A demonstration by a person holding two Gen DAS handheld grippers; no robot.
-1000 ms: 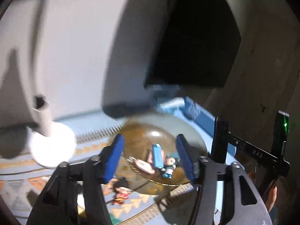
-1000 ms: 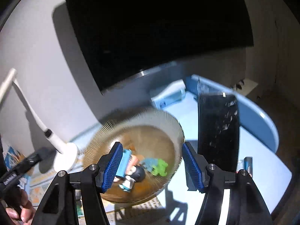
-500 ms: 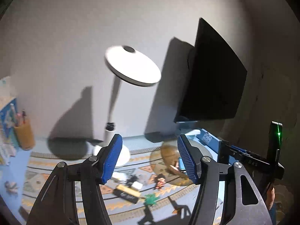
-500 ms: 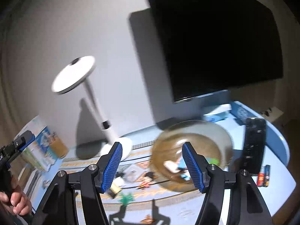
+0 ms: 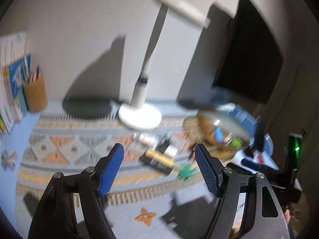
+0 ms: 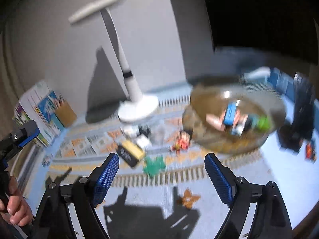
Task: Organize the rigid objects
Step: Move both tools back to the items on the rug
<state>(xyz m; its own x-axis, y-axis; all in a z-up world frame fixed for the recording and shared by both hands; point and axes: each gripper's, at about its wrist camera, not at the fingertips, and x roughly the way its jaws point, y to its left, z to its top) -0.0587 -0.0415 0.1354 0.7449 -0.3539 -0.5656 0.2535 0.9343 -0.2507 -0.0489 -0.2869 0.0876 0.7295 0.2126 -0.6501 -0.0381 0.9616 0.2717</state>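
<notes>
Both grippers hang above the mat with jaws apart and nothing between them: left gripper (image 5: 159,166), right gripper (image 6: 161,176). Ahead of them lie a battery (image 6: 130,153) and a green toy (image 6: 154,165); the bowl (image 6: 235,117) of toys sits farther right, near the lamp (image 6: 137,107).

Toys in bowl (image 6: 235,117) — others (image 6: 131,153) beside

Plain grey wall (image 6: 59,49) behind a light blue desk (image 6: 279,179) with a patterned mat (image 5: 69,149) on top. White desk lamp (image 6: 131,91) throws hard shadows, dark monitor (image 5: 251,59) off to the right.
</notes>
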